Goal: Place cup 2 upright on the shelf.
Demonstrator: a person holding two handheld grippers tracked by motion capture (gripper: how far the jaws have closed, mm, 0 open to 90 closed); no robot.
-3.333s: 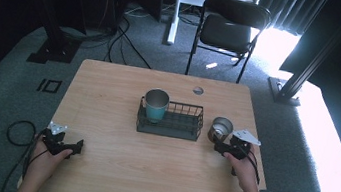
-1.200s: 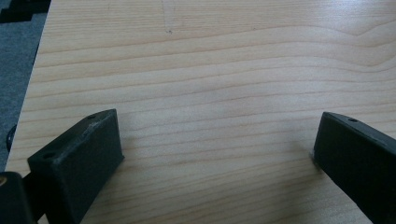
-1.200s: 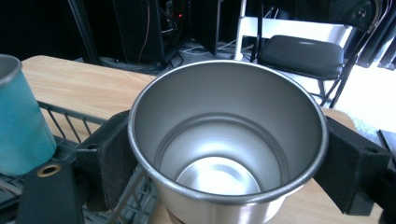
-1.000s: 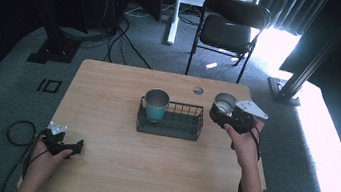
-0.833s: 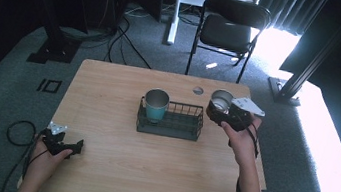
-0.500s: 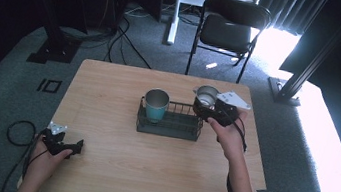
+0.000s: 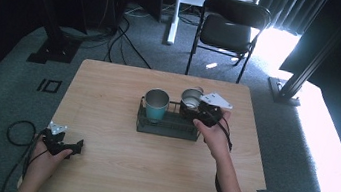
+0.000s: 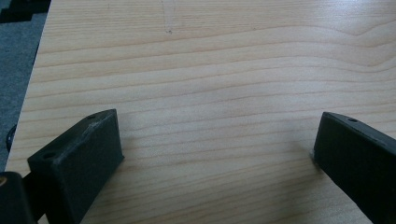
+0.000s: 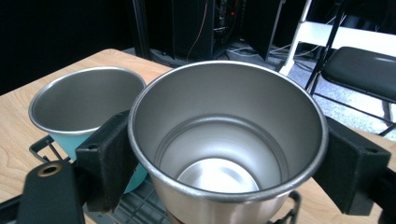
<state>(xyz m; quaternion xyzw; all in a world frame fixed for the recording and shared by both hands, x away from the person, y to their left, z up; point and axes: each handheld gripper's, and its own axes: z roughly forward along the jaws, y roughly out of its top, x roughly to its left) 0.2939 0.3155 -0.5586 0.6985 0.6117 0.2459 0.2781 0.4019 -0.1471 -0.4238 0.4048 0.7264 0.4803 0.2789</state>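
Note:
My right gripper (image 7: 192,108) is shut on a steel cup (image 7: 191,98), holding it upright over the right end of a black wire basket (image 7: 166,127). In the right gripper view the steel cup (image 9: 228,135) sits between the two black pads (image 9: 106,157), its inside empty. A teal cup with a steel inside (image 7: 156,105) stands in the basket's left end; the teal cup (image 9: 84,108) shows close beside the held one. My left gripper (image 7: 70,146) rests open at the table's near left corner, its pads (image 8: 77,163) wide apart over bare wood.
The wooden table (image 7: 113,164) has free room in front of the basket and along its left side. A black chair (image 7: 231,29) stands beyond the far edge, with cables and stand feet on the grey carpet. A dark post (image 7: 303,69) rises at the right.
The right gripper has lifted the steel cup from the table right of the basket and carried it left, over the basket's right end. The left gripper has stayed put.

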